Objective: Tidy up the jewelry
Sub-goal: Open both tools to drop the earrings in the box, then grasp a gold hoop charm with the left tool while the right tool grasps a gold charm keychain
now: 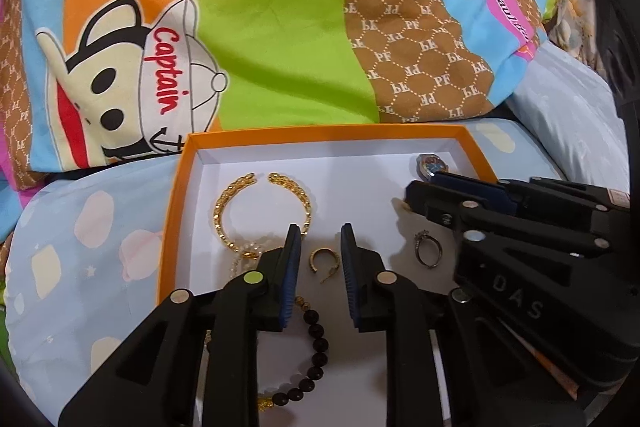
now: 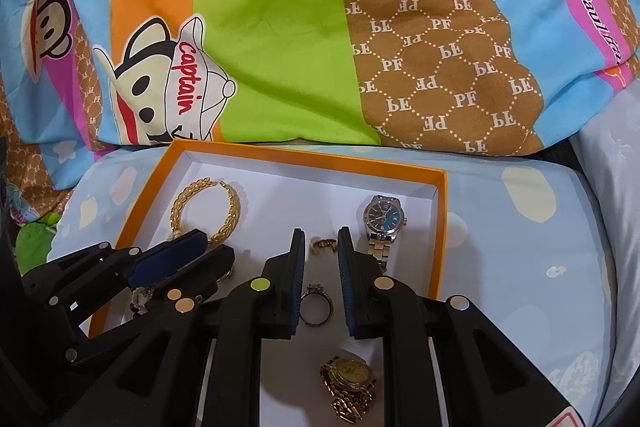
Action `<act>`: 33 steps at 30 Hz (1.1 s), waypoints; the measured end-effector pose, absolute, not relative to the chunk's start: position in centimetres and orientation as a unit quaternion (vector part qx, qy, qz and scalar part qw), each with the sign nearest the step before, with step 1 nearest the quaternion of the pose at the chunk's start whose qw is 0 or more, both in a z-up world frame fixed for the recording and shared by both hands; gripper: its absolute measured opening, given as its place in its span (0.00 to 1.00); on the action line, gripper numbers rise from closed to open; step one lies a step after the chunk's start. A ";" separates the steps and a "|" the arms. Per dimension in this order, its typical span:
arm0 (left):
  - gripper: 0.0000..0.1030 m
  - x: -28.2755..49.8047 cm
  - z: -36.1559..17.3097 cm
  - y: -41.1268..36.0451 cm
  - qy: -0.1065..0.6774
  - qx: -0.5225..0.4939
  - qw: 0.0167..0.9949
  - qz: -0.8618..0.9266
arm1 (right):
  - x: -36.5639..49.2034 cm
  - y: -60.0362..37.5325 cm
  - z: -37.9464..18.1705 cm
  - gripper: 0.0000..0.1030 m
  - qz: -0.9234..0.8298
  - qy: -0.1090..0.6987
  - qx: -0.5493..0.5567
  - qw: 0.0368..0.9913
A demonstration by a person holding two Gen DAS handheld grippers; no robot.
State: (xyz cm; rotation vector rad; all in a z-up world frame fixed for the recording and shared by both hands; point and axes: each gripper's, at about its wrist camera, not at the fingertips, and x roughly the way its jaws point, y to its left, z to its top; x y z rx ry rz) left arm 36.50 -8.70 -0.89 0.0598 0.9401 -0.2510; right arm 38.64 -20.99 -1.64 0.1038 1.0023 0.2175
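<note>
An orange box (image 1: pixel 176 211) with a white floor holds the jewelry. My left gripper (image 1: pixel 320 239) is open above a gold hoop earring (image 1: pixel 324 259), which lies between its fingers. A gold chain bracelet (image 1: pixel 236 203), a dark bead bracelet (image 1: pixel 316 351) and a silver ring (image 1: pixel 430 251) lie nearby. My right gripper (image 2: pixel 320 243) is open over the box (image 2: pixel 438 227), with the silver ring (image 2: pixel 316 305) between its fingers. A gold earring (image 2: pixel 324 243) sits by its tips. A silver watch (image 2: pixel 382 221) lies to the right, a gold watch (image 2: pixel 350 383) below.
The box rests on a pale blue cloud-print sheet (image 1: pixel 80 247). A bright cartoon-print pillow (image 1: pixel 260 27) lies right behind it. The right gripper's body (image 1: pixel 520 247) crosses the box's right side in the left wrist view. A pale blue pillow (image 2: pixel 608 187) is at the right.
</note>
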 end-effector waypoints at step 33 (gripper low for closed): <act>0.32 24.0 5.2 -2.1 0.380 -0.001 0.918 -0.111 | 18.0 -20.7 5.4 0.18 0.127 0.374 0.043 0.918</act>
